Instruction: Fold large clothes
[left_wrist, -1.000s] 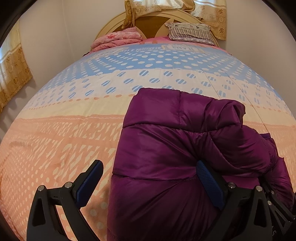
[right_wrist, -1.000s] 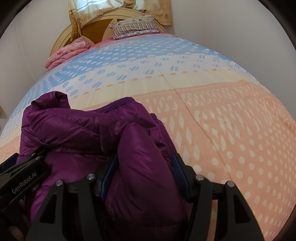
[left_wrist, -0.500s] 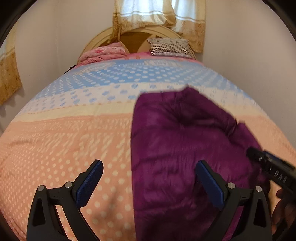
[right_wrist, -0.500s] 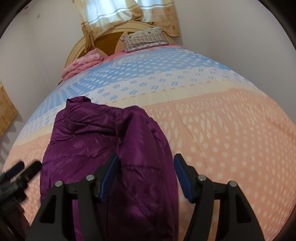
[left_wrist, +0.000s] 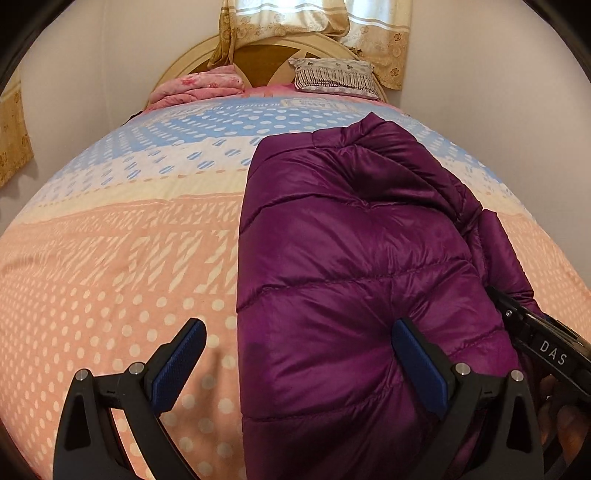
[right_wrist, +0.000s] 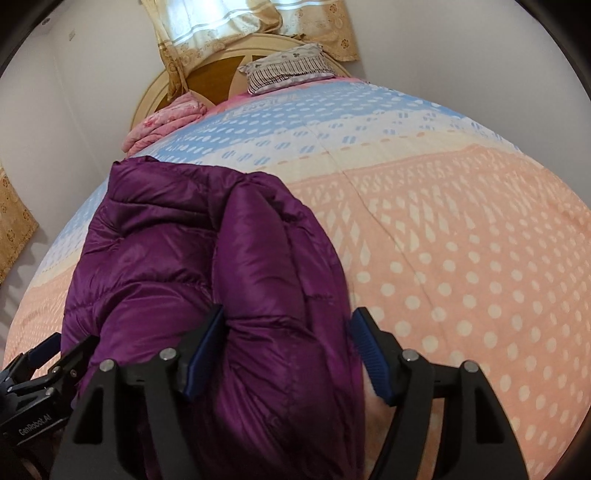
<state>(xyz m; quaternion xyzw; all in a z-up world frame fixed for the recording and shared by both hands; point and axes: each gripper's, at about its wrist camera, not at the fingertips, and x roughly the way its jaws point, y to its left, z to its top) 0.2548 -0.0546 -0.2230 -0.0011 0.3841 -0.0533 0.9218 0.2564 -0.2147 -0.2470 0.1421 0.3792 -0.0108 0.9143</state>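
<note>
A purple puffer jacket (left_wrist: 354, 258) lies folded lengthwise on the patterned bedspread (left_wrist: 110, 258). My left gripper (left_wrist: 299, 363) stands wide open just above the jacket's near left corner; its right finger (left_wrist: 417, 362) is over the fabric and its left finger is over the bedspread. In the right wrist view the jacket (right_wrist: 192, 258) has a thick fold running between the fingers of my right gripper (right_wrist: 288, 350). Its jaws are opening: the left pad still touches the fold, while the right pad stands clear of it. Each gripper shows in the other's view, the right gripper (left_wrist: 543, 343) and the left gripper (right_wrist: 48, 365).
At the head of the bed are a folded pink blanket (left_wrist: 195, 86), a striped pillow (left_wrist: 332, 75), a rounded headboard (left_wrist: 266, 55) and curtains (left_wrist: 314, 18). Walls close in on both sides. Bare bedspread stretches left of the jacket and to its right (right_wrist: 461, 258).
The bunched jacket has come down flat on the bed. Both grippers have drawn back toward the near end. The right jaws have widened off the fold that they pinched.
</note>
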